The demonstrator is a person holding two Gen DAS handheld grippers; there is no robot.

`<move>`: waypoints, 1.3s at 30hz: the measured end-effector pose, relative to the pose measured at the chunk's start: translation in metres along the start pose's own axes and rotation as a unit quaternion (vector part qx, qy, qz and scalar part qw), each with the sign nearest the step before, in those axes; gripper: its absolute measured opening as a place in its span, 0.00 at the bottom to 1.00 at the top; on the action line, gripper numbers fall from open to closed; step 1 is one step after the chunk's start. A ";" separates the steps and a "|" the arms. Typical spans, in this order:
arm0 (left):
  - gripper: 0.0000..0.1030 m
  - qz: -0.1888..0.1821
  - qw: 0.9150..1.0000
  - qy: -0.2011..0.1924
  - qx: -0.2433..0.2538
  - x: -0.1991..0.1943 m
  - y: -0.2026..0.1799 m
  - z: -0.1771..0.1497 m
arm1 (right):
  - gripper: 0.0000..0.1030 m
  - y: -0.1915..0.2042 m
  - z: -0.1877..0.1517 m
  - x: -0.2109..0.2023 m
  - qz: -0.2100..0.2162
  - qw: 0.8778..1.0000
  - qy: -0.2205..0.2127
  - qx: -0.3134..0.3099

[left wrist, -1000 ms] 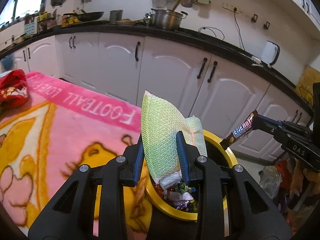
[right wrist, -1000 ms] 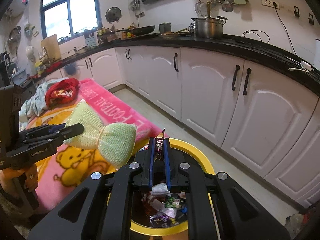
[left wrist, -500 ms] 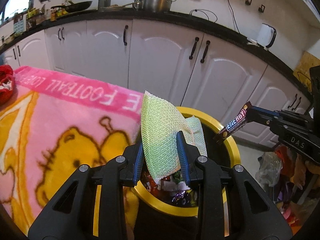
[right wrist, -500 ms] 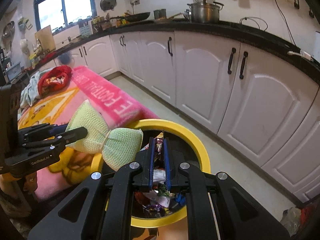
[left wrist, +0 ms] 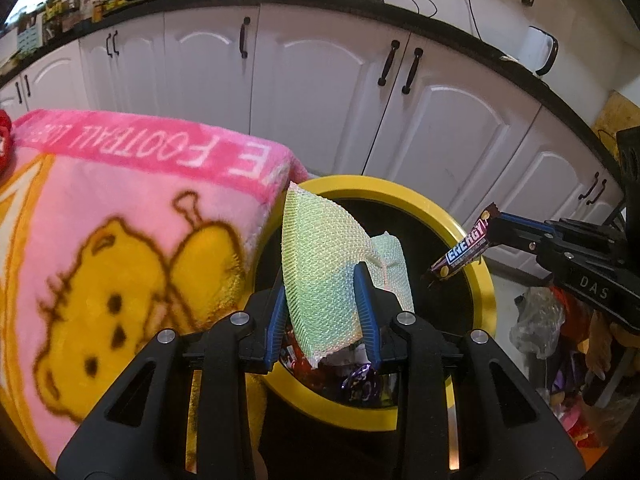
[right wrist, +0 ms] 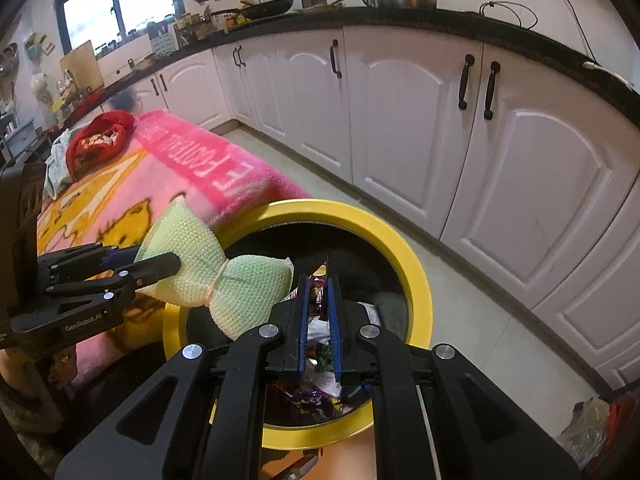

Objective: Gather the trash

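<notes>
Hovering over the yellow-rimmed bin (left wrist: 486, 292), left gripper (left wrist: 322, 308) is clamping a green mesh sponge (left wrist: 324, 264) w/ its long axis reaching over the opening, right gripper (right wrist: 319, 312) is pinching a snack bar (left wrist: 466, 250) over the right rim.

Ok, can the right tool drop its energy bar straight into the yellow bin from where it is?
Probably yes. The right tool holds the energy bar above the open yellow bin, and the green mesh sponge in the left tool sits off to one side.
</notes>
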State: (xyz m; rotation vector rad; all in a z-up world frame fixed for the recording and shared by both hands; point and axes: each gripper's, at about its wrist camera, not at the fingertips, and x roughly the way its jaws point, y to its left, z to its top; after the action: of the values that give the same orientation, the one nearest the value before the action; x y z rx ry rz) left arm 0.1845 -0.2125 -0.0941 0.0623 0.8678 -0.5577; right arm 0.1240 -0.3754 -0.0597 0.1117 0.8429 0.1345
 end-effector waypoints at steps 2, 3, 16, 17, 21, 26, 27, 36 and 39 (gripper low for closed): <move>0.24 -0.001 1.000 0.005 -0.002 0.003 0.001 -0.001 | 0.09 0.000 -0.002 0.003 0.001 1.000 0.005 0.000; 0.25 -0.001 1.000 0.008 -0.002 0.005 0.001 -0.002 | 0.09 0.001 -0.002 0.006 0.002 1.000 0.009 0.000; 0.45 -0.003 1.000 0.025 -0.005 0.003 0.006 -0.004 | 0.29 -0.004 -0.006 0.010 0.005 1.000 0.020 0.015; 0.46 -0.001 1.000 0.025 -0.007 0.001 0.007 -0.004 | 0.30 -0.005 -0.006 0.009 0.005 1.000 0.019 0.017; 0.58 0.007 1.000 0.016 -0.016 -0.016 0.014 -0.004 | 0.43 -0.004 -0.002 -0.005 0.003 1.000 0.003 0.030; 0.71 0.021 0.999 0.002 -0.031 -0.045 0.026 -0.004 | 0.57 0.011 0.003 -0.028 0.007 0.999 -0.022 0.042; 0.75 0.026 0.999 -0.004 -0.033 -0.053 0.028 -0.004 | 0.61 0.014 0.003 -0.031 0.007 0.999 -0.024 0.043; 0.89 0.066 0.993 -0.074 -0.061 -0.134 0.049 -0.019 | 0.94 0.072 0.005 -0.081 0.010 0.995 -0.091 0.032; 0.89 0.079 0.990 -0.096 -0.071 -0.159 0.054 -0.026 | 0.94 0.093 -0.001 -0.098 0.012 0.993 -0.118 0.026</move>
State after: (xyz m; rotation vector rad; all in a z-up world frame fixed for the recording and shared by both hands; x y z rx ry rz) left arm 0.1109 -0.0894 -0.0026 -0.0505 0.7058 -0.3464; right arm 0.0519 -0.2995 0.0263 0.1831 0.6097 0.1203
